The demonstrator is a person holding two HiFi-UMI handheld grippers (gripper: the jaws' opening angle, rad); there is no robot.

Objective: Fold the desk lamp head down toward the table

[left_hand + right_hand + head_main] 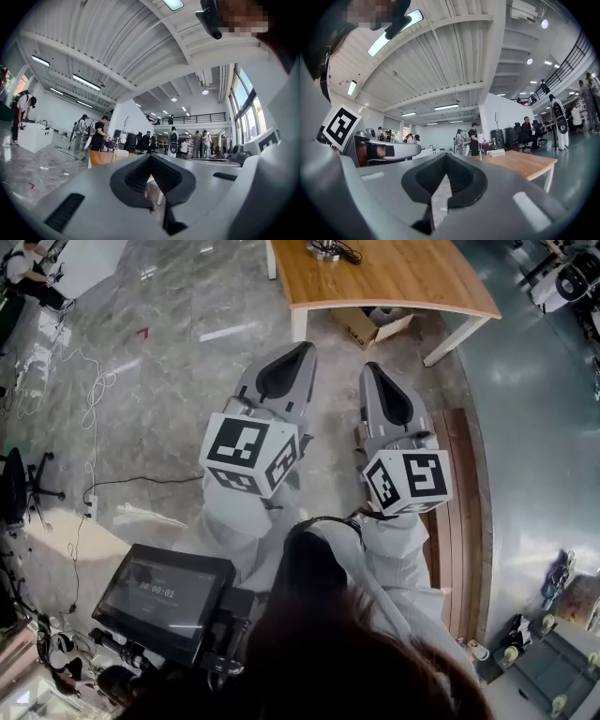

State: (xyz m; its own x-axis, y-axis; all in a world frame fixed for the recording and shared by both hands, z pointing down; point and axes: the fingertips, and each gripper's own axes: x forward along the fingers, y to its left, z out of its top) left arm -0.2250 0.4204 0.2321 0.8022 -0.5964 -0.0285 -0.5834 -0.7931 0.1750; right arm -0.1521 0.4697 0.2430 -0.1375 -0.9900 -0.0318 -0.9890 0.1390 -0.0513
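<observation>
The desk lamp stands on a wooden table (394, 282) at the top of the head view, where only its base (325, 249) and a black cable show. In the right gripper view the lamp (480, 142) is small and upright on the table (525, 164), a white head on a thin stem. In the left gripper view it shows faintly at the table's near end (116, 145). Both grippers are held level above the floor, well short of the table, pointing at it. My left gripper (302, 351) (151, 158) is shut and holds nothing. My right gripper (373, 369) (446, 157) is shut too, also with nothing in it.
An open cardboard box (373, 324) lies under the table. A dark screen (164, 596) sits at the lower left. White cables (89, 399) run over the marble floor and an office chair (19, 486) stands at the left edge. Several people stand in the hall behind (98, 133).
</observation>
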